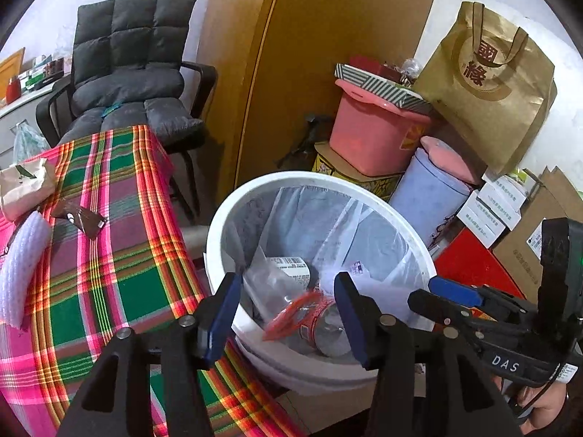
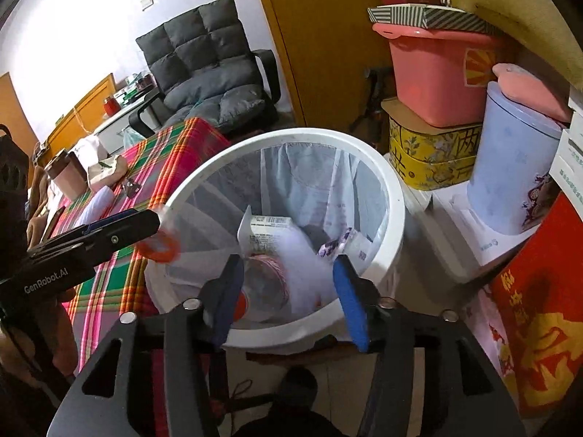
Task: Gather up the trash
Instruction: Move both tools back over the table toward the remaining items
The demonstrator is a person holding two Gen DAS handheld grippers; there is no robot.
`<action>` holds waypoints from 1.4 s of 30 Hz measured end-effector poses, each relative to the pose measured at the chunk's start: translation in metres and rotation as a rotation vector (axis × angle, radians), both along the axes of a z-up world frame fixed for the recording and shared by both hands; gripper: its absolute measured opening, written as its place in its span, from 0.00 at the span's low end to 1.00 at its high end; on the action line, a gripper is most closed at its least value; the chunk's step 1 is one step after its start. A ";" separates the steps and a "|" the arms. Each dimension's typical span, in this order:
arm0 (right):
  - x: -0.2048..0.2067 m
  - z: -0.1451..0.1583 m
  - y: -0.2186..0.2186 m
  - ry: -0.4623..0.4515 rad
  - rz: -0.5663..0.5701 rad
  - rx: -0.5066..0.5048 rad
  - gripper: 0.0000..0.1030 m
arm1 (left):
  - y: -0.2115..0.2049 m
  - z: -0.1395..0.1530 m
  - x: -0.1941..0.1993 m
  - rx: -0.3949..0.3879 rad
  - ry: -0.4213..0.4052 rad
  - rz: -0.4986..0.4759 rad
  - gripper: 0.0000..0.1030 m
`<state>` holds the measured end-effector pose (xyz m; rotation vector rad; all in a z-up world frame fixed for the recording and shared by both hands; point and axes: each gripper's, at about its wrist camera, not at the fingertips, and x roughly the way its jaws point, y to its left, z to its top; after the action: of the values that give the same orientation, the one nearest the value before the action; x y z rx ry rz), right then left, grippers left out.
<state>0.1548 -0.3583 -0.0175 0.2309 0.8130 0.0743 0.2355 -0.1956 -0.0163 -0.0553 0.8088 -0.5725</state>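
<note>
Both claws over white trash bin (image 1: 218,225), just off the edge of plaid-cloth worktop (image 1: 120,255). Left claw (image 1: 288,315) jaws spread wide, nothing pinched; in right wrist view an orange-and-clear wrapper (image 2: 158,245) blurred just beside its tip at the bin rim, contact unclear. Right claw (image 2: 288,300) jaws wide, nothing between pads. Bin lined with clear bag, already holding a labelled white packet (image 2: 267,231), a red-striped cup (image 1: 320,324), a purple-print wrapper (image 2: 333,245). On worktop, well apart from bin: brown wrapper (image 1: 82,218), white foam piece (image 1: 20,266), crumpled paper bag (image 1: 25,185). Behind: grey cushioned chair (image 1: 131,73), pink tub (image 1: 375,134), gold paper bag (image 1: 492,83).
</note>
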 end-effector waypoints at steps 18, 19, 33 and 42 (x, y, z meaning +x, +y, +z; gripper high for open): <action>-0.022 0.023 0.025 -0.067 0.047 -0.009 0.52 | 0.030 0.021 -0.038 0.006 -0.038 0.050 0.52; -0.024 0.024 0.028 -0.070 0.054 -0.010 0.52 | 0.032 0.021 -0.040 0.006 -0.039 0.051 0.52; -0.040 0.033 0.065 -0.104 0.152 -0.012 0.52 | 0.078 0.025 -0.077 -0.004 -0.049 0.133 0.52; -0.046 0.036 0.090 -0.118 0.216 -0.016 0.52 | 0.108 0.027 -0.094 0.000 -0.065 0.193 0.52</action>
<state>0.1085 -0.2684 0.0181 0.1214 0.7186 0.2819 0.1412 -0.0876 0.0103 -0.1130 0.7312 -0.3900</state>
